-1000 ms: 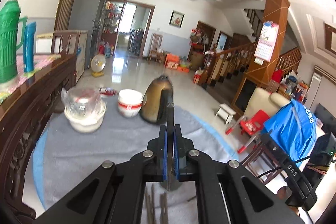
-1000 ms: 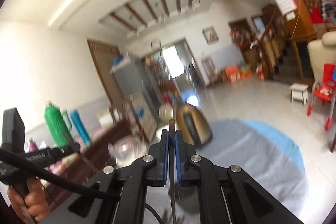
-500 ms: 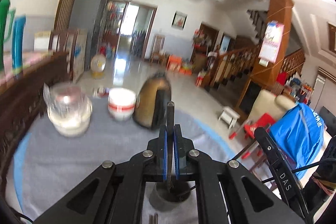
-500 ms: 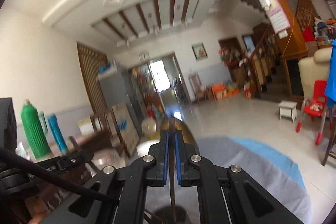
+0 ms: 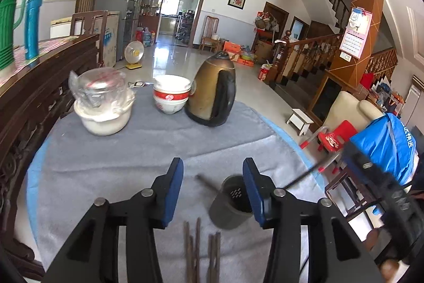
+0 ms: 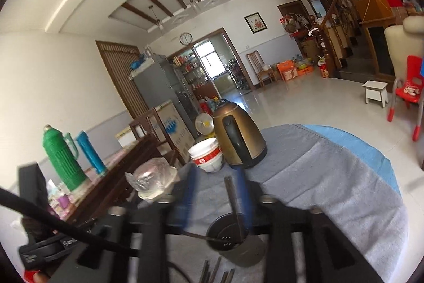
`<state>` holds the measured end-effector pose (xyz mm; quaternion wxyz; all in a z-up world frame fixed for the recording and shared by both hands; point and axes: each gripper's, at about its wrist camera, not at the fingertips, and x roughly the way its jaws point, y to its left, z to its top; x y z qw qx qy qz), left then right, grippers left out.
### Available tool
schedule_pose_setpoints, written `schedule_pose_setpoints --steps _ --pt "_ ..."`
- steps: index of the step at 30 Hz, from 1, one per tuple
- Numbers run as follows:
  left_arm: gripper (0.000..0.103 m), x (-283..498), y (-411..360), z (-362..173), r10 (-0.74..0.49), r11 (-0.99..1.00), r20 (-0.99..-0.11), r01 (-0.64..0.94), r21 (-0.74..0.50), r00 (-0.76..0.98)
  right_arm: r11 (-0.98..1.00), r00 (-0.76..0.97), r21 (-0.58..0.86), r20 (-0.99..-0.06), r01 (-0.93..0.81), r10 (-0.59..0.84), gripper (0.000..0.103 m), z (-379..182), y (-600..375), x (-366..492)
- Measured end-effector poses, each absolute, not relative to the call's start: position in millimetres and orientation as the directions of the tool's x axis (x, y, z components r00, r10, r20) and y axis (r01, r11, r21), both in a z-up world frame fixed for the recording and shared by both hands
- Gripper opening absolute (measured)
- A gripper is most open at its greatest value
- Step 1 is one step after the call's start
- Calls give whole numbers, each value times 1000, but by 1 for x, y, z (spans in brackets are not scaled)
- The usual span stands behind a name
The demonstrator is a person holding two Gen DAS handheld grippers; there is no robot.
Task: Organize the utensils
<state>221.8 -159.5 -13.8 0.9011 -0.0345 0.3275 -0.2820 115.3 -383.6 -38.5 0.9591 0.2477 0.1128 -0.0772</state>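
1. Opening both tools: my left tool (image 5: 212,186) and right tool (image 6: 217,199), clamped on chopsticks a second ago, now grip nothing.
2. 2 chopsticks (image 6: 234,206) stand in the holder (image 5: 232,206); others (image 5: 201,248) wait on the bench (image 5: 106,150).

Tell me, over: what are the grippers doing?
Both grippers opening, nothing between. Two chopsticks in the holder. More chopsticks loose on table. Nothing blocking.

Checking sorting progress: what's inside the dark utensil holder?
Two dark chopsticks lean inside the utensil holder, over its perforated bottom. Their lower tips are hidden by its rim.
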Motion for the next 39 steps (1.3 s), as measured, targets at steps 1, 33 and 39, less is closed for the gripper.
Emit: schedule_pose_setpoints --steps 1,33,39 --pt "49 219 -153 -16 -520 845 -579 477 -242 628 861 967 467 -237 200 -96 71 -36 -383 109" --pt "67 122 -108 -112 -189 931 -721 356 84 667 852 835 479 -542 211 98 39 -161 -350 62" --pt "67 127 -115 -119 -167 926 -736 361 112 656 847 820 485 -562 219 109 39 -168 -353 66"
